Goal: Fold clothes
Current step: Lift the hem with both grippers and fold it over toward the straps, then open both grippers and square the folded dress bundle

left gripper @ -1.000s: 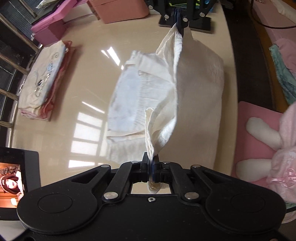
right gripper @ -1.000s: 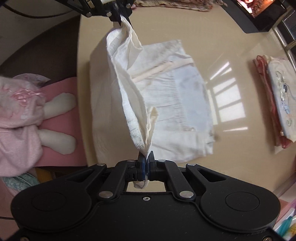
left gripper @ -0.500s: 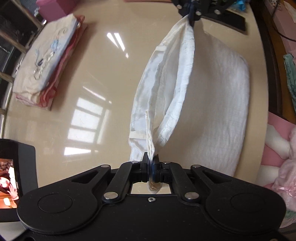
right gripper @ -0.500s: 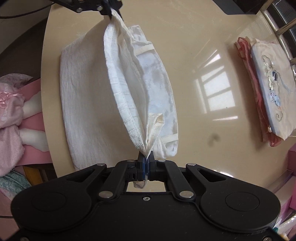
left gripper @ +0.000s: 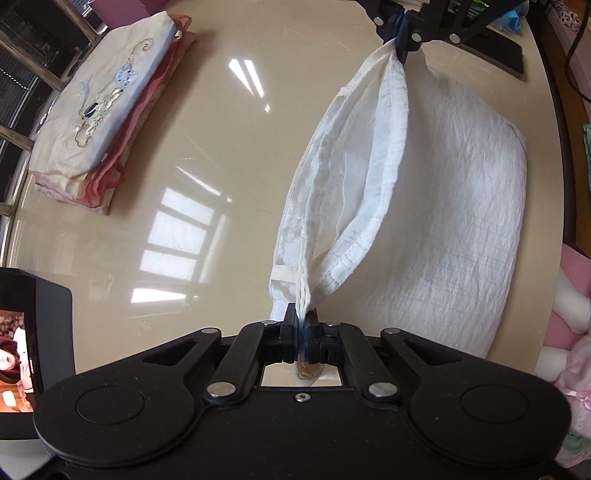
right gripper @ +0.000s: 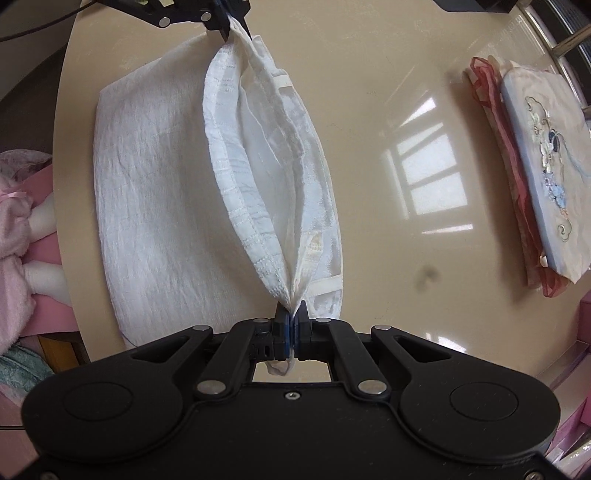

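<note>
A white garment point(left gripper: 454, 199) lies on the beige round table point(left gripper: 207, 147), with one edge lifted and stretched between both grippers. My left gripper point(left gripper: 303, 320) is shut on one corner of that raised edge. The right gripper point(left gripper: 404, 35) shows at the far end of the left wrist view, pinching the other corner. In the right wrist view the same white garment point(right gripper: 155, 184) rests flat at the left, my right gripper point(right gripper: 293, 314) is shut on its corner, and the left gripper point(right gripper: 231, 22) holds the far end. The lifted hem sags open between them.
A folded stack of pale embroidered and pink clothes point(left gripper: 99, 110) sits on the table's far side, also seen as the folded stack point(right gripper: 528, 184). A pink plush toy point(right gripper: 18, 221) lies beyond the table edge. A small screen point(left gripper: 22, 332) stands near my left gripper.
Both grippers have carried the lifted edge of the white garment across its lower part, toward the folded stack's side. The hem is now drawn tighter between them.
</note>
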A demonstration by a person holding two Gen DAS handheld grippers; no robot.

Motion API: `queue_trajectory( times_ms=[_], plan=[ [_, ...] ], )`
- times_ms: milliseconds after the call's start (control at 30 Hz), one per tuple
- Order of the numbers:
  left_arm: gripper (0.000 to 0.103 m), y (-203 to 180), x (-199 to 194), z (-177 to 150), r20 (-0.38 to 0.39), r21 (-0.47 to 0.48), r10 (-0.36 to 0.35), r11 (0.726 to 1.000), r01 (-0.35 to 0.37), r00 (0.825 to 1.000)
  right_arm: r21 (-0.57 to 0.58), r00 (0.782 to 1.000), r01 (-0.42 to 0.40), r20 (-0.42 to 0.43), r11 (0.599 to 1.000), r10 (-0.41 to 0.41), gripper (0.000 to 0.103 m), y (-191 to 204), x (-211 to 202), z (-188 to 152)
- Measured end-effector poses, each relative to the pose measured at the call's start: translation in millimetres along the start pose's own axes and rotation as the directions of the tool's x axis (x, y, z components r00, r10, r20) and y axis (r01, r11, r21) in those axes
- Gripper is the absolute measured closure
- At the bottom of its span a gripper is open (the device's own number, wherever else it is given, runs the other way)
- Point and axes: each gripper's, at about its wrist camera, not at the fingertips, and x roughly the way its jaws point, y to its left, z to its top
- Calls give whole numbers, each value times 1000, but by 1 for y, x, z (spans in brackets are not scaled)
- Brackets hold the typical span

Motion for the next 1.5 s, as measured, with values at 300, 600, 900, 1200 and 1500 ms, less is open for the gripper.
queue_trajectory(
  times_ms=[300, 600, 900, 1200, 1500],
  plan=[
    [14, 35, 7, -3, 65, -358, 294, 899, -253, 954, 239, 944, 291, 84, 926, -318, 13, -22, -9, -10],
    [2, 41, 16, -36, -75, -494, 382, 788, -368, 921, 473, 934, 279, 67, 836, -350, 6, -34, -12, -46],
    [1, 25, 20, -55, -79, -539, 277, 796, -275, 958, 506, 943, 246, 71, 827, -324, 0, -17, -5, -60],
    [0, -13, 8, -60, -2, -651, 168, 748, -129, 986, 656, 967, 74, 138, 752, -216, 0, 5, -8, -71],
    [0, -52, -11, -66, 83, -778, 111, 628, -5, 990, 783, 965, -76, 214, 617, -154, 0, 51, -13, -83]
  ],
)
